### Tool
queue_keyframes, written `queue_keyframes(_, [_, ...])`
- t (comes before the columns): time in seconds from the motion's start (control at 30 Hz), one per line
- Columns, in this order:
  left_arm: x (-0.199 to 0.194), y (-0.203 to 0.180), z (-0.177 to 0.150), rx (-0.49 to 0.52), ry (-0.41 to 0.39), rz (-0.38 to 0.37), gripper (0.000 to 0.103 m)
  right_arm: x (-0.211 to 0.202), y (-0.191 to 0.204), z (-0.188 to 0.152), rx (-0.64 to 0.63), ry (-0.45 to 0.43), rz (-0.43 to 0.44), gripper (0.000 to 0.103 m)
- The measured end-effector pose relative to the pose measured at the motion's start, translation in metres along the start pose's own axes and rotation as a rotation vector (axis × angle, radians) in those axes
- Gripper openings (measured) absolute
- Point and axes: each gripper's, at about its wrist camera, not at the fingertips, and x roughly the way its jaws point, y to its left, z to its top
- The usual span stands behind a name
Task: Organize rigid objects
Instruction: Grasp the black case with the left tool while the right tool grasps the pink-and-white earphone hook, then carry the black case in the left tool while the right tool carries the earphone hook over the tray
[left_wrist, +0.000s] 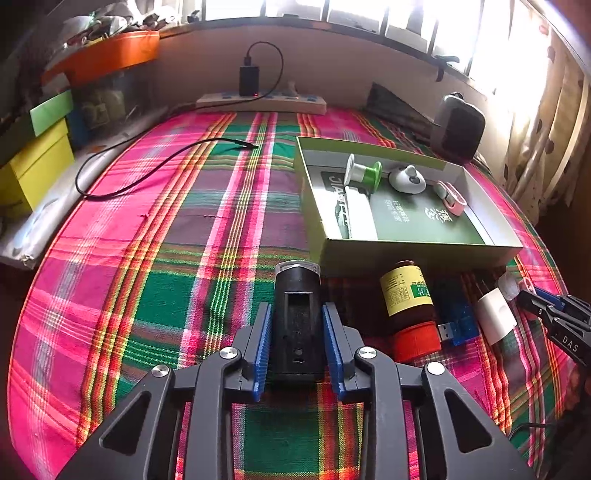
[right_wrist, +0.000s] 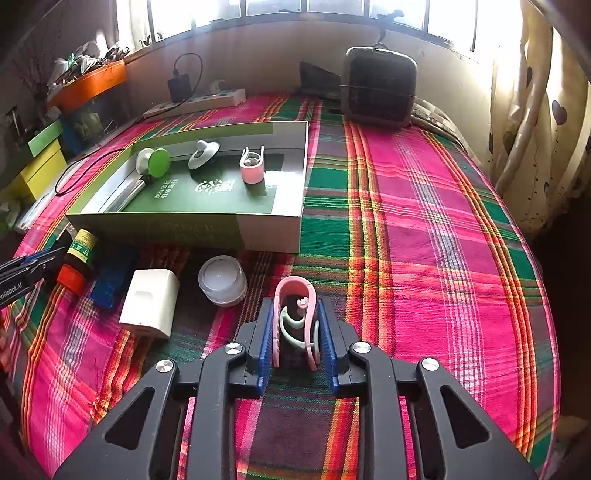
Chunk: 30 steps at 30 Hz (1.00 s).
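Left wrist view first: the left gripper (left_wrist: 297, 332) has its blue pads pinching a black cylinder (left_wrist: 297, 317) that lies on the plaid cloth (left_wrist: 166, 258) just short of the open green box (left_wrist: 417, 254). Its long axis runs straight from six to twelve o'clock, along the fingers, the capped end toward the box. At three o'clock lies a brown bottle (left_wrist: 408, 302) with an orange cap, its cap end nearest the camera, then a blue USB stick (left_wrist: 456, 325) and a white charger (left_wrist: 495, 317). At four o'clock the right gripper (left_wrist: 532, 301) pokes in from the edge.

Best play here, I'd say: lift straight up before swinging toward one o'clock, so the cylinder clears the box wall and doesn't brush the bottle.

Right wrist view now: the right gripper is pressed against both sides of a pink clip (right_wrist: 295, 321), which stands on the cloth with its rounded bow toward twelve and its open legs toward six, so its long axis also runs along the fingers. A clear jar (right_wrist: 222, 280) sits at ten o'clock. The box lies at eleven, already holding another pink clip (right_wrist: 252, 166). A gentle squeeze would suit, since the clip looks springy
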Motion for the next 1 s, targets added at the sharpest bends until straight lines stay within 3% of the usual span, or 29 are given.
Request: queue_keyframes(1.0, [-0.0057, -0.0032, 0.0002, 0.018, -0.016, 0.012, 0.026, -0.0039, 0.0007, 0.0001, 0.004, -0.011, -0.006, 0.024])
